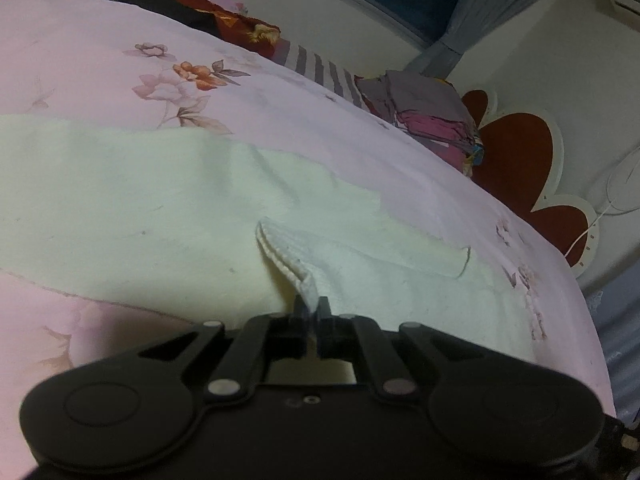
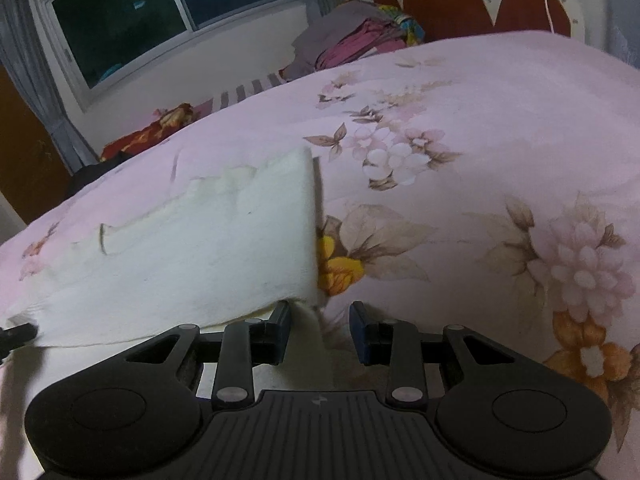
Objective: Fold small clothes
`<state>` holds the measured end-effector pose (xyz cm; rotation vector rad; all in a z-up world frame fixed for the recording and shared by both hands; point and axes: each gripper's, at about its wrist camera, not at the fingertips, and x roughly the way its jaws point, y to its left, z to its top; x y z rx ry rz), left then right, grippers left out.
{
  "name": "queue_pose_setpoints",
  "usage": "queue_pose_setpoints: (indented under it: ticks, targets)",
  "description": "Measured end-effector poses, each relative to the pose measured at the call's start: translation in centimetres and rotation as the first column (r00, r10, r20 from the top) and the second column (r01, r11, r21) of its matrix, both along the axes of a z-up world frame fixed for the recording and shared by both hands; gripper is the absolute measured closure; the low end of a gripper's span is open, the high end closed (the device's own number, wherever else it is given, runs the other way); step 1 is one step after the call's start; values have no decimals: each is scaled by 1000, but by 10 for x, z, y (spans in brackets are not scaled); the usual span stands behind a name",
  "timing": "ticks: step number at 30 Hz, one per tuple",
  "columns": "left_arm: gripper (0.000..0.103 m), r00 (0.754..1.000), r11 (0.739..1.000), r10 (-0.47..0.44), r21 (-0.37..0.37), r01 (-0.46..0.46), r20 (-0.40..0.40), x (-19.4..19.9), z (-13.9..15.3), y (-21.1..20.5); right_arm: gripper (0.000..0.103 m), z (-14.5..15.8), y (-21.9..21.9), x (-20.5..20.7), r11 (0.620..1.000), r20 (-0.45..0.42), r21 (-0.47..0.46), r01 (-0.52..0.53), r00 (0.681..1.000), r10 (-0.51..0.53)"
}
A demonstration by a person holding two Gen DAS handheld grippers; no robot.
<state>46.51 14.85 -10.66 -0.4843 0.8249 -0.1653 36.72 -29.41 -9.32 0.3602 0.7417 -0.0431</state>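
A small cream-white garment [image 1: 160, 200] lies spread on the pink flowered bed cover [image 1: 100, 60]. My left gripper [image 1: 312, 308] is shut on a ribbed hem of it, and the pinched fabric rises in a fold towards the jaws. In the right wrist view the same garment [image 2: 200, 248] stretches away to the left. Its near right corner hangs between the fingers of my right gripper [image 2: 320, 316], whose jaws stand apart without pressing on the cloth.
A stack of folded clothes [image 1: 432, 120] [image 2: 352, 40] sits by the red heart-shaped headboard [image 1: 516, 152]. A red patterned cloth [image 2: 160, 124] lies at the far side under the window [image 2: 140, 20]. The flowered cover [image 2: 480, 120] stretches to the right.
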Motion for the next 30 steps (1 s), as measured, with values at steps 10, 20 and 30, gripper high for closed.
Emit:
queue_pose_setpoints:
  ticks: [10, 20, 30]
  targets:
    - [87, 999, 997, 49, 64, -50, 20, -18, 5, 13, 90, 15, -15, -14, 999, 56, 14, 39, 998, -40]
    - [42, 970, 934, -227, 301, 193, 83, -2, 16, -114, 90, 14, 67, 37, 967, 77, 94, -238, 970, 231]
    - [39, 971, 862, -231, 477, 174, 63, -4, 17, -96, 90, 10, -5, 37, 994, 42, 12, -108, 993, 108]
